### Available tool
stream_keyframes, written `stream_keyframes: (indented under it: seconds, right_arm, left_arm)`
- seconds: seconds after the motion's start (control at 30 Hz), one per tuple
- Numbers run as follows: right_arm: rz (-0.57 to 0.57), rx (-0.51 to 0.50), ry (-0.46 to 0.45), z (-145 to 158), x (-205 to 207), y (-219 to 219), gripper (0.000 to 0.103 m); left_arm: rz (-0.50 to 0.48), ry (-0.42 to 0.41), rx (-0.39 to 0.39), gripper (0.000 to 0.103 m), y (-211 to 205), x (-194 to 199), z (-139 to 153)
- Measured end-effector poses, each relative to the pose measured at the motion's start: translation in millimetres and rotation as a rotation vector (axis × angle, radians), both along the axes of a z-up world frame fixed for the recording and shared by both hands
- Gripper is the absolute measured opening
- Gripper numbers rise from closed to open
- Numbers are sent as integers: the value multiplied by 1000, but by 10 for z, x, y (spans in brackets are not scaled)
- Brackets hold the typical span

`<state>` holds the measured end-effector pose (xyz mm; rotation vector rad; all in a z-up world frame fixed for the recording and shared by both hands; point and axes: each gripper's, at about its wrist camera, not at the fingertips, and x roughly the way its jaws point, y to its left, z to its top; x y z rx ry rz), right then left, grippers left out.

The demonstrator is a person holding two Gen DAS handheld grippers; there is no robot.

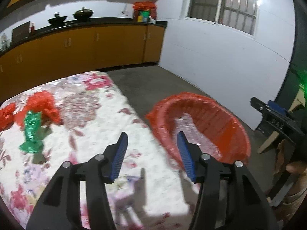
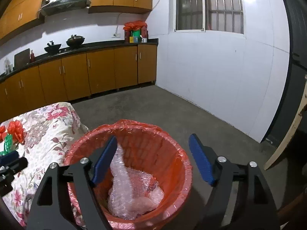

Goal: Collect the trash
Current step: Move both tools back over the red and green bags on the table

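A bin lined with a red bag (image 2: 145,140) stands on the floor beside a table with a floral cloth (image 1: 92,138). Clear bubble wrap (image 2: 130,189) lies inside the bin. My right gripper (image 2: 153,159) is open and empty right above the bin. My left gripper (image 1: 152,153) is open and empty over the table's right edge, next to the bin (image 1: 211,118). A green crinkled wrapper (image 1: 31,132) and red plastic scraps (image 1: 41,105) lie on the cloth to the far left. They also show at the left edge of the right wrist view: wrapper (image 2: 7,143), scraps (image 2: 16,129).
Orange kitchen cabinets (image 2: 96,71) with a dark counter and pots (image 2: 75,40) line the far wall. A white wall with a barred window (image 2: 209,7) is to the right. Bare concrete floor (image 2: 163,107) lies beyond the bin. A pale wooden leg (image 2: 287,132) leans at the right.
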<state>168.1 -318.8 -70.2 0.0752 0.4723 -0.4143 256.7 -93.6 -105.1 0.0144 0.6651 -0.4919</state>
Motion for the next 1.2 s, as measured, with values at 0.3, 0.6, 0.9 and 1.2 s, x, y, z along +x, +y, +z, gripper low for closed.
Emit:
stream_keyframes:
  seconds: [0.3,0.6,0.9,1.2]
  right_arm:
    - [88,10,4,50,121,335,86]
    - [261,9,14,95,351,966,84]
    - [518,96,27,100,680,1931,72]
    - [724,113,98,-133,1056,3019,63]
  left_arm:
    - [162,-11,18,60,698,-30,-8]
    - [350,-51,82,65,1536,-84,-35]
    - [572,-74,65,73,2464,-109,-38]
    - [749,-57,55,76,3158,-65,-104]
